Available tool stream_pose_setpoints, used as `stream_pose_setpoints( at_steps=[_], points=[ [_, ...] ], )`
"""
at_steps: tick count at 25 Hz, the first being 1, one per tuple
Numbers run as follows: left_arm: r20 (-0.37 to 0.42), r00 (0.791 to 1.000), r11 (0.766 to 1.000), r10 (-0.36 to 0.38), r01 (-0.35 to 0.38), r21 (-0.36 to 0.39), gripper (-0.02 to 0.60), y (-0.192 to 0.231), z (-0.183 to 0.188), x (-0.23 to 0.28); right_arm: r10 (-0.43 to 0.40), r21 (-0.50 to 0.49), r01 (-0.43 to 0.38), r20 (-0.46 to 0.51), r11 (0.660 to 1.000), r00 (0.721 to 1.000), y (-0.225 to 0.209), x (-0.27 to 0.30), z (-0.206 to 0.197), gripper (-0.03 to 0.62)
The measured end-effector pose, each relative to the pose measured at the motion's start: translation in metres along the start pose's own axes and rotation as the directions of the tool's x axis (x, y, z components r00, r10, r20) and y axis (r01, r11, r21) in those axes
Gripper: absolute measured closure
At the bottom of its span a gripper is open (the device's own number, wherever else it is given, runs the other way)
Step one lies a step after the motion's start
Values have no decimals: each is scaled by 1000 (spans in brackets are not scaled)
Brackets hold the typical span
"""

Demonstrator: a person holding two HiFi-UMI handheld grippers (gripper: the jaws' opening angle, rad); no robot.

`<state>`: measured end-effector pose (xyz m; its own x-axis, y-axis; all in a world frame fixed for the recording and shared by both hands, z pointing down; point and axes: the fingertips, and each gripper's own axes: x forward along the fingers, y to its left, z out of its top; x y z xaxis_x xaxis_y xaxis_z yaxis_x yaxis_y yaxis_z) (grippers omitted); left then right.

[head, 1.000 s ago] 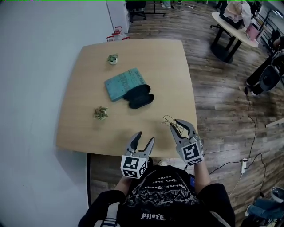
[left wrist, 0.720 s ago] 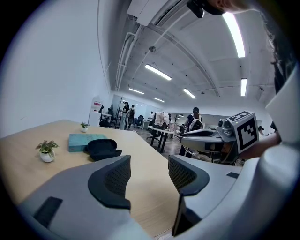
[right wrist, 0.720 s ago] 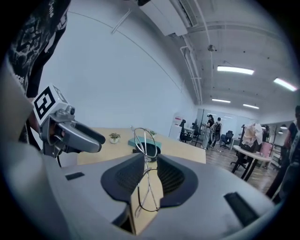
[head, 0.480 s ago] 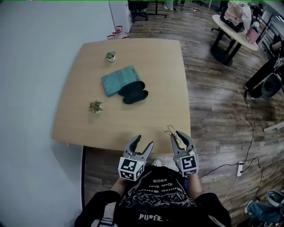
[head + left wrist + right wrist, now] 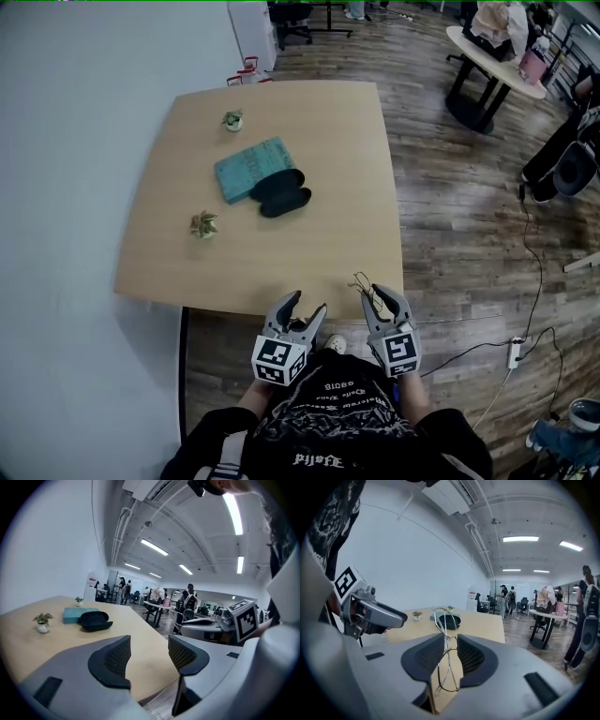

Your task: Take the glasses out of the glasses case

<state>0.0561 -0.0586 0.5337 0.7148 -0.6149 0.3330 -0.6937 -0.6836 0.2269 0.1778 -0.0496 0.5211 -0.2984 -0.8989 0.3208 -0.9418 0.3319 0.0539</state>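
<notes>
The right gripper point(image 5: 380, 294) pinches the thin wire-framed glasses point(image 5: 446, 639) between its pads, at the table's near edge, well apart from the glasses case point(image 5: 284, 196); the left gripper point(image 5: 306, 302) hangs just beside it on the left, jaws spread with only air between them. The black case lies open at mid-table, its far side touching the near corner of a teal book point(image 5: 248, 167); one small potted plant point(image 5: 202, 224) stands left of the case and nearer, a second plant point(image 5: 232, 119) sits beyond the book toward the far edge. The table point(image 5: 328, 131) is pale wood with rounded corners, its left side close to a white wall point(image 5: 75, 141); dark plank floor point(image 5: 450, 216) spreads to the right, where a cable point(image 5: 534, 291) runs to a power strip point(image 5: 515, 350); a round table point(image 5: 487, 58) stands at far right, and people point(image 5: 507, 597) are gathered far off under strip lights point(image 5: 520, 539).
</notes>
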Motion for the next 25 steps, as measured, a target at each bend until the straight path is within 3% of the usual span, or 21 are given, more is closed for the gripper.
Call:
stream_pose_setpoints(
  at_steps=[2, 6, 10, 14, 19, 25],
  points=[
    [4, 1000, 999, -30, 30, -24, 324, -5, -2, -2, -4, -2, 4, 6, 1000, 1000, 0, -1, 1, 502],
    [17, 1000, 999, 5, -5, -33, 332, -2, -4, -7, -2, 10, 2, 16, 1000, 1000, 1, -3, 3, 502],
    [60, 997, 998, 55, -54, -19, 521, 5, 3, -14, -2, 25, 2, 22, 1000, 1000, 2, 0, 0, 502],
    [59, 996, 998, 62, -61, -29, 577, 7, 2, -20, 1, 41, -3, 31, 999, 1000, 6, 2, 1, 502],
    [59, 998, 999, 26, -24, -33, 578, 2, 3, -22, -6, 44, 4, 46, 999, 999, 7, 2, 5, 502],
    [67, 997, 999, 41, -40, -19, 578, 6, 8, -19, -23, 48, 21, 60, 999, 998, 2, 2, 8, 502]
  ],
)
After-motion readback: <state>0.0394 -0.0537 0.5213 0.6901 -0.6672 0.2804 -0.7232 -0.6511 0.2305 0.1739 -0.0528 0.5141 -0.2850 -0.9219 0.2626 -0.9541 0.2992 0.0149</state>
